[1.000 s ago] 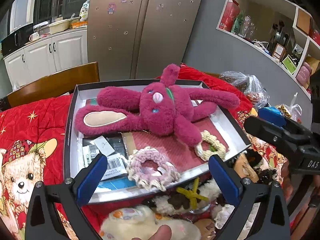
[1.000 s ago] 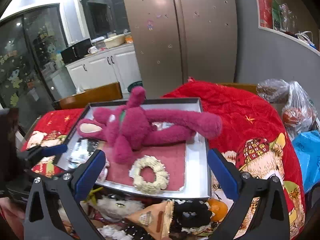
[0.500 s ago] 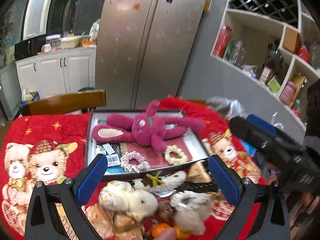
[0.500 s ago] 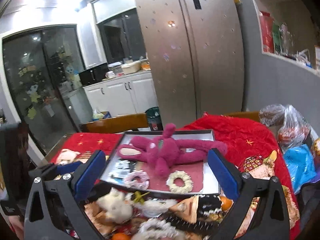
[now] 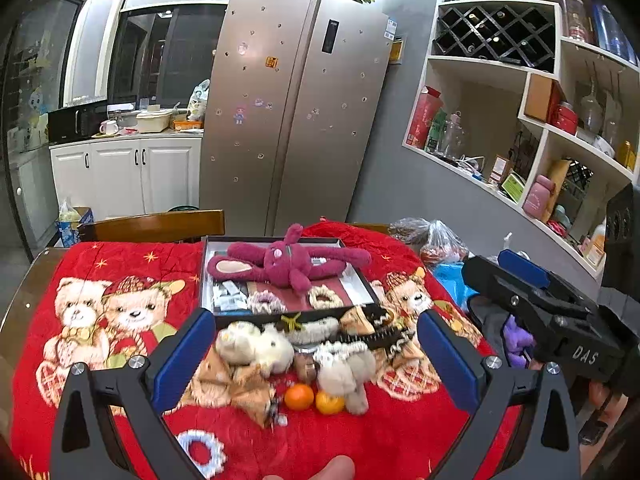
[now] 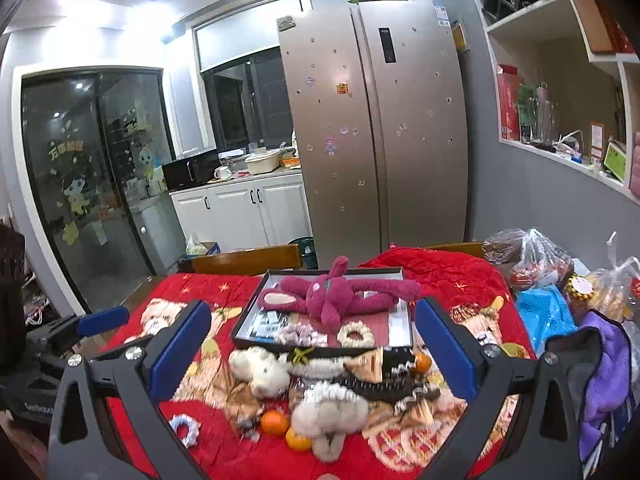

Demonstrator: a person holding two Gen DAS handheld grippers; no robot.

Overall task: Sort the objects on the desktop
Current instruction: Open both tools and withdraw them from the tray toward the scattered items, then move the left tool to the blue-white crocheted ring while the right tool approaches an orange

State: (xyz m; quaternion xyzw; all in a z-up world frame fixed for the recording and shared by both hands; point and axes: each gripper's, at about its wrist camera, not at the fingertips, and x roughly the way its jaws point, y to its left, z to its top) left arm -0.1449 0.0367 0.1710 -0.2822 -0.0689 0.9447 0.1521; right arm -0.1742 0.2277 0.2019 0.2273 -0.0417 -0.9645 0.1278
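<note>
Plush rabbit [image 5: 286, 264] lies in the box [image 5: 362, 276] at the tabletop's [image 5: 400, 440] far side, long axis running left-right, head toward the camera; both the left hand-held gripper [image 5: 312, 354] and right hand-held gripper [image 6: 312, 350] are spread, holding nothing

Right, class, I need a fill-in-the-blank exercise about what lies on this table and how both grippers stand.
1. The magenta plush rabbit lies inside the shallow ____.
2. Two small round fruits on the cloth are coloured ____.
3. The blanket over the table is mostly ____.
4. The left gripper and right gripper both hold ____.

Missing words: box; orange; red; nothing
</note>
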